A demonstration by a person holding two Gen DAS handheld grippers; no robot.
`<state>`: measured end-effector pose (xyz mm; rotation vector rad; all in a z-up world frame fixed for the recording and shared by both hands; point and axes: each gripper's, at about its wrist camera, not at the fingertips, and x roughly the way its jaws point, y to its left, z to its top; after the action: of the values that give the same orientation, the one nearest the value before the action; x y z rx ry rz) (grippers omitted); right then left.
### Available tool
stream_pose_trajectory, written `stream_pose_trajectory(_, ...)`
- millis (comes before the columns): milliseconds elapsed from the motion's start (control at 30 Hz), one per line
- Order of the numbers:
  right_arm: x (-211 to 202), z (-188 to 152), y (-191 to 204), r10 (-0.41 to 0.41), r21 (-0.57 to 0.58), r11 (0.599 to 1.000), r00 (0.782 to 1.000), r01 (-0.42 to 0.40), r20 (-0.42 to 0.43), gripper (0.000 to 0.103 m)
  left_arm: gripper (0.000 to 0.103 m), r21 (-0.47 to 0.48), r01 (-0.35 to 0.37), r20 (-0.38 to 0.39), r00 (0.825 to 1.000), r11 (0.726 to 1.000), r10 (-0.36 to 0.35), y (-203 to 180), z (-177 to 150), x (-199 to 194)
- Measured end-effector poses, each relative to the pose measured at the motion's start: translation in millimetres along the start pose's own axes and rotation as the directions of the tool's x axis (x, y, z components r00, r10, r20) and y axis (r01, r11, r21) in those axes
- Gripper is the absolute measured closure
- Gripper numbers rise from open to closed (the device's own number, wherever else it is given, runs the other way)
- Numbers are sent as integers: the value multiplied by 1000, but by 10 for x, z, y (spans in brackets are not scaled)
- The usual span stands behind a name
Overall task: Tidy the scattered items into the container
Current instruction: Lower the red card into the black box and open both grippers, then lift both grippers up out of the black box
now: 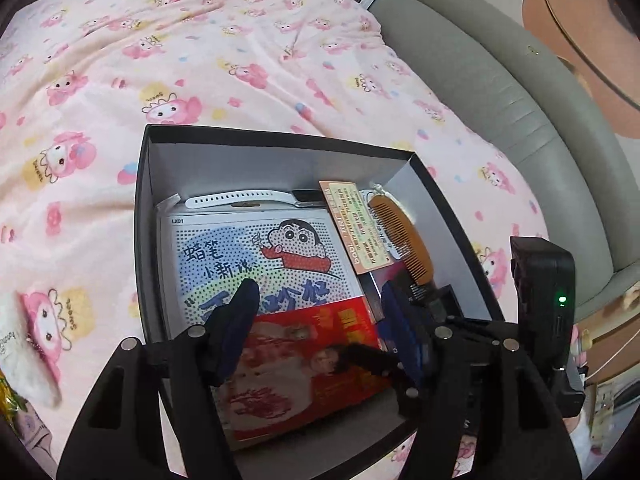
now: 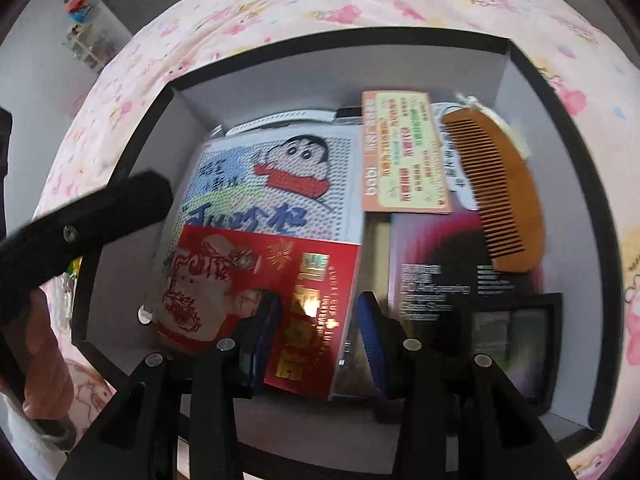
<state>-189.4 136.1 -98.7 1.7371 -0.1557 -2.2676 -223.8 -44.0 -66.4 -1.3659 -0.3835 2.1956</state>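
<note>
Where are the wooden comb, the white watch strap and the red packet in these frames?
wooden comb (image 2: 496, 196): right wrist view, on the middle of its teeth.
white watch strap (image 1: 240, 199): left wrist view, mid-length of the band.
red packet (image 2: 316, 304): right wrist view, on its gold lettering.

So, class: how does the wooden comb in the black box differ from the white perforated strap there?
The brown wooden comb is short, broad and toothed; the white perforated strap is long, thin and dotted with holes. The comb lies along the box's right side, the strap along its far wall. Both rest inside the black box, ungripped.
</note>
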Motion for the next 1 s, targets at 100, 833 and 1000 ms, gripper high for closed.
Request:
stream_pose_trajectory(100, -84, 3, 69, 90, -29, 996, 996, -90, 14, 66, 39, 4, -6, 2, 1000, 1000, 6, -16, -9, 0)
stream_pose_trajectory(833, -281, 83, -141, -101, -5, 995, 992, 102, 74, 65, 52, 55, -199, -125, 971, 978, 204, -241, 38, 490)
stream_pose_trajectory(1000, -356, 59, -176, -272, -22, 960, 953, 277, 134, 65, 50, 148, -442, -122, 880, 885, 460, -383, 82, 648)
